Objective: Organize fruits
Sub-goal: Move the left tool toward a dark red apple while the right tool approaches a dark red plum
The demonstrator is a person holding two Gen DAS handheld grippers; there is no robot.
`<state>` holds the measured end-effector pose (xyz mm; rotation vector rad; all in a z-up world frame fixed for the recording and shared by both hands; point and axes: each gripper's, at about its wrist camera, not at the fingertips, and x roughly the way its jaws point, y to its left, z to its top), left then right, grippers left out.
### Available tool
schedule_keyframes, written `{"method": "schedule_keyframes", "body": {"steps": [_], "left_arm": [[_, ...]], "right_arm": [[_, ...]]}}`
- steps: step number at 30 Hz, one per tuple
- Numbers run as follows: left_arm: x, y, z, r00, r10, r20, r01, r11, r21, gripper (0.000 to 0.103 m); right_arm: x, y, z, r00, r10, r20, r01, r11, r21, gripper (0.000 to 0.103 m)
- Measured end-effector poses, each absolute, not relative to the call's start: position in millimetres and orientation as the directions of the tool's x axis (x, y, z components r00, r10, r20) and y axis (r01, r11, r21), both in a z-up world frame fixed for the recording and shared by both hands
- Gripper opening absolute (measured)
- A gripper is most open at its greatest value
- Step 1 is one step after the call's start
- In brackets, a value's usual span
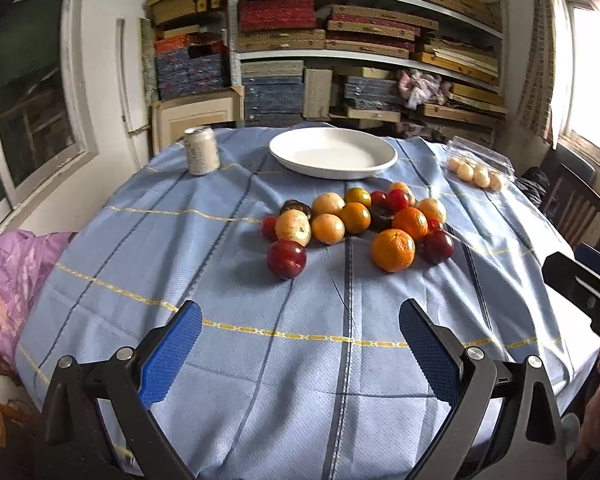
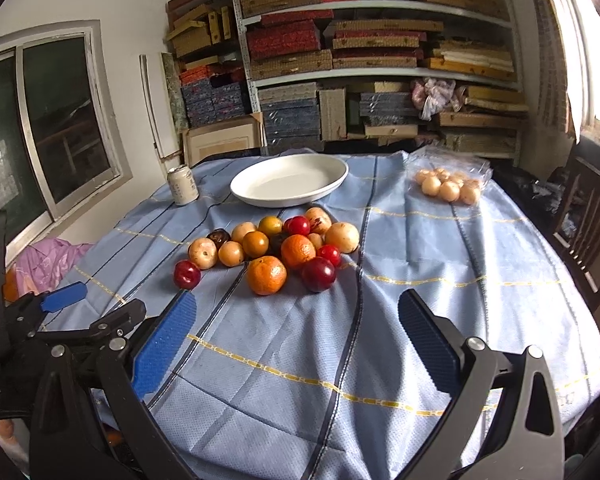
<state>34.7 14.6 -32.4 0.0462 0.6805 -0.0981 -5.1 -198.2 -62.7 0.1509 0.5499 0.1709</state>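
A pile of fruit [image 1: 356, 220] lies mid-table on the blue cloth: oranges, red plums, yellow and dark fruits. It also shows in the right wrist view [image 2: 276, 248]. An empty white plate [image 1: 334, 153] stands behind it, and shows in the right wrist view [image 2: 290, 180]. My left gripper [image 1: 300, 320] is open and empty, over the cloth short of a red plum [image 1: 286, 258]. My right gripper [image 2: 296, 316] is open and empty, short of an orange [image 2: 266, 275]. The left gripper's blue pad also shows at the left of the right wrist view [image 2: 64, 297].
A drink can [image 1: 201, 150] stands at the back left. A clear pack of small pale fruits [image 1: 478, 170] lies at the back right. A dark wooden chair [image 2: 592, 216] stands at the table's right. Pink cloth [image 1: 8, 280] lies off the left edge. Shelves of boxes are behind.
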Motion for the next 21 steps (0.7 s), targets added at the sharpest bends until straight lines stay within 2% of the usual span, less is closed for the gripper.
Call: {"method": "schedule_keyframes", "body": {"steps": [4, 7, 9, 11, 13, 16, 19, 21], "left_arm": [[40, 16, -43, 0.741, -0.212, -0.637, 0.222, 0.973, -0.066, 0.1], [44, 26, -53, 0.752, -0.284, -0.594, 0.242, 0.958, -0.152, 0.1], [40, 32, -57, 0.768, -0.327, -0.551, 0.252, 0.945, -0.211, 0.1], [24, 36, -63, 0.8, -0.414, -0.435, 0.309, 0.905, -0.293, 0.1], [16, 34, -67, 0.788, -0.479, -0.386, 0.36, 0.868, -0.343, 0.1], [18, 21, -75, 0.734, -0.541, -0.411, 0.415, 0.836, -0.359, 0.1], [24, 15, -78, 0.711, -0.558, -0.427, 0.43, 0.826, -0.364, 0.1], [30, 9, -83, 0.681, -0.577, -0.451, 0.447, 0.815, -0.369, 0.1]], "right_arm": [[6, -204, -73, 0.828, 0.234, -0.51, -0.141, 0.967, 0.213, 0.099], [15, -206, -84, 0.829, 0.243, -0.504, -0.154, 0.965, 0.212, 0.099], [20, -209, -93, 0.817, 0.282, -0.503, -0.183, 0.954, 0.237, 0.099], [26, -214, -100, 0.793, 0.331, -0.512, -0.203, 0.935, 0.291, 0.099], [29, -222, -108, 0.769, 0.422, -0.48, -0.248, 0.89, 0.383, 0.099], [36, -231, -114, 0.75, 0.463, -0.473, -0.23, 0.852, 0.469, 0.099], [51, -230, -117, 0.735, 0.378, -0.563, -0.149, 0.9, 0.409, 0.099], [60, -228, -118, 0.731, 0.353, -0.583, -0.144, 0.916, 0.374, 0.099]]}}
